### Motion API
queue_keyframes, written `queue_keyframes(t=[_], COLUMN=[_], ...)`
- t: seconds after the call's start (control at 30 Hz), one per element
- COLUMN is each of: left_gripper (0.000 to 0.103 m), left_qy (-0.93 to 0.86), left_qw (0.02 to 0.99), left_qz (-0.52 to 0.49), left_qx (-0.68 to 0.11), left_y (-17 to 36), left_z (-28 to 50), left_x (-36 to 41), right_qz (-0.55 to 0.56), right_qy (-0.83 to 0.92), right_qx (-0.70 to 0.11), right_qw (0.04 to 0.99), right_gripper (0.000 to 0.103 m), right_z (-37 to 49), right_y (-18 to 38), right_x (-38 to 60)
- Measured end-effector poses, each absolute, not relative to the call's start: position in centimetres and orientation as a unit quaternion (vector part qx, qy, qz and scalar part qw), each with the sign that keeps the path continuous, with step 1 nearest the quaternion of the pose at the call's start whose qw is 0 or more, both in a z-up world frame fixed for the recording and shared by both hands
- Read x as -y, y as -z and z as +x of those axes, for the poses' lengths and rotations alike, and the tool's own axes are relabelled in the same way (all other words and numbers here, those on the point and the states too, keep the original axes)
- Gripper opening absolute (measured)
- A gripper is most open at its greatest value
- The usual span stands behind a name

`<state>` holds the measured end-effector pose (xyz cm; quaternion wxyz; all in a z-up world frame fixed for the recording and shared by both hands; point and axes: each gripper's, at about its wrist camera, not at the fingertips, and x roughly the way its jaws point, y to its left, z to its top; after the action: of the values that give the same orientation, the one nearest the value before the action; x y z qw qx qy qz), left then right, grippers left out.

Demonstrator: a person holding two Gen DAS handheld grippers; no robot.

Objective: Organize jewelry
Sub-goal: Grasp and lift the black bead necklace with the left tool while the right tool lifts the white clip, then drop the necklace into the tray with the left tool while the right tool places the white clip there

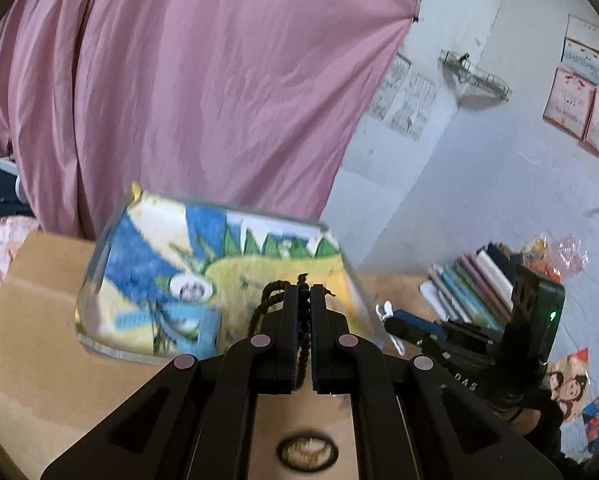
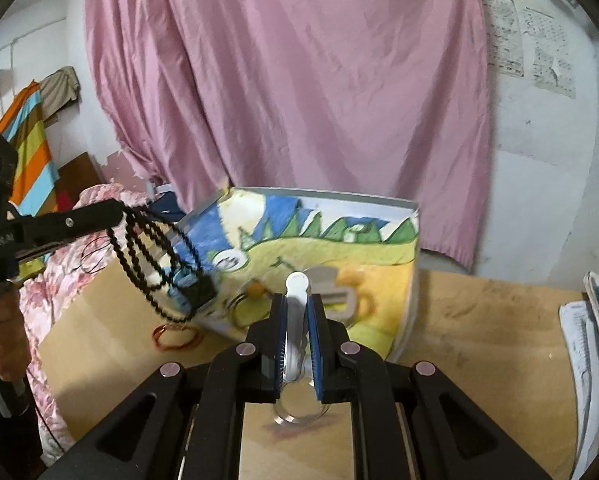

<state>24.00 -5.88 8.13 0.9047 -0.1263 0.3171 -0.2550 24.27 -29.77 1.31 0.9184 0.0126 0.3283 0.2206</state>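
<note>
Left gripper (image 1: 304,292): closed on black bead necklace (image 2: 151,264), loops hung below its tips. Right gripper (image 2: 297,304): clamped on white bangle (image 2: 296,320), held upright between fingers.

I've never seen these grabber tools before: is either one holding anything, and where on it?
Yes. The left gripper pinches a dark beaded necklace by its upper loops; the rest dangles. The right gripper clamps an upright white plastic stand around its stem.
</note>
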Motion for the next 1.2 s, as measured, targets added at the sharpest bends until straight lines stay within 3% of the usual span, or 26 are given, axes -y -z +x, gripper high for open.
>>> queue_keyframes(t=[0.43,0.87,0.97,1.0,1.03,1.1,1.17,1.2], left_gripper=[0.003,0.003,0.005,0.012,0.031,0.056,0.056,0.056], left_qy=[0.252,0.234,0.228,0.223,0.22,0.214,0.214,0.214], left_qw=[0.892,0.882,0.878,0.877,0.877,0.878,0.883,0.884], left_qz=[-0.138,-0.112,-0.112,-0.112,-0.112,-0.123,-0.133,-0.131], left_qx=[-0.349,-0.393,-0.407,-0.411,-0.413,-0.409,-0.396,-0.394], left_y=[-3.4,-0.1,0.1,0.3,0.2,0.1,-0.3,-0.6], left_z=[30.0,30.2,30.3,30.3,30.4,30.1,29.6,29.4], left_x=[8.1,9.4,9.5,9.6,9.5,9.2,8.9,8.9], right_qz=[0.018,0.031,0.032,0.035,0.039,0.044,0.048,0.049], right_qy=[-0.204,-0.195,-0.185,-0.182,-0.18,-0.175,-0.169,-0.165], right_qx=[-0.396,-0.396,-0.398,-0.397,-0.396,-0.392,-0.386,-0.384], right_qw=[0.895,0.897,0.898,0.899,0.9,0.902,0.905,0.907], right_gripper=[0.011,0.011,0.024,0.035,0.044,0.048,0.049,0.055], right_z=[27.7,27.6,27.6,27.5,27.4,27.0,26.5,26.3], right_y=[3.3,3.8,3.8,3.8,3.8,3.7,3.3,3.2], right_x=[29.7,30.7,30.9,31.1,31.3,31.8,32.2,32.4])
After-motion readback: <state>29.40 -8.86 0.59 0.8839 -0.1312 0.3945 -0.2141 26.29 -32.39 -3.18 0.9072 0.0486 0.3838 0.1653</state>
